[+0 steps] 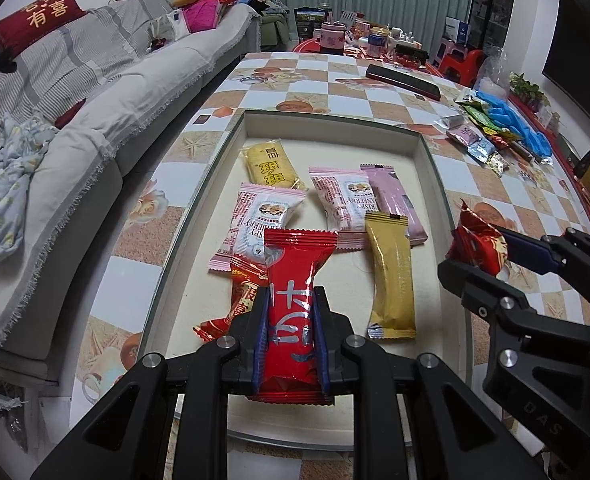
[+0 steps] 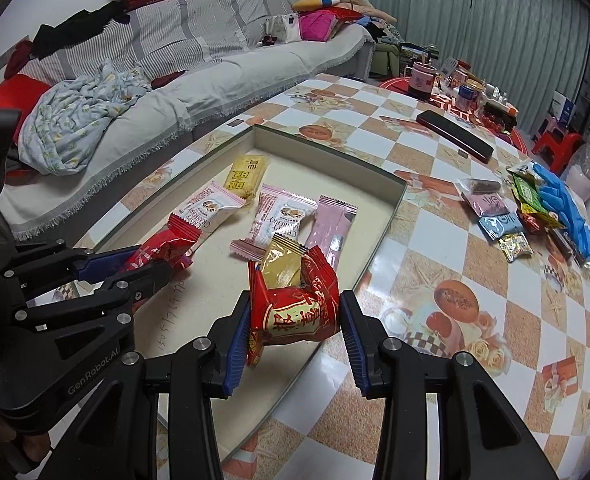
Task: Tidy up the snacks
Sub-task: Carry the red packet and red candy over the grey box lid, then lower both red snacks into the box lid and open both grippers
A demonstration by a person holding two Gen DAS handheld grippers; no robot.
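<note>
My left gripper (image 1: 291, 314) is shut on a long red snack packet (image 1: 293, 280), held above the near end of a shallow cream tray (image 1: 327, 119). My right gripper (image 2: 295, 308) is shut on a puffy red packet with a gold label (image 2: 295, 314), over the tray's right rim (image 2: 383, 236). In the tray lie a yellow packet (image 1: 269, 164), two pink-and-white cranberry packets (image 1: 261, 220) (image 1: 343, 196), a pink stick (image 1: 395, 196), a gold stick (image 1: 391, 280) and another red packet (image 1: 241, 292). Each view shows the other gripper (image 1: 479, 258) (image 2: 155, 268) from the side.
A pile of small loose snack packets (image 2: 503, 216) lies on the checked tablecloth to the right, beside blue gloves (image 2: 567, 208). A dark phone-like slab (image 2: 455, 132) sits farther back, with cups and jars (image 2: 423, 80) beyond. A grey sofa (image 2: 215, 80) runs along the left.
</note>
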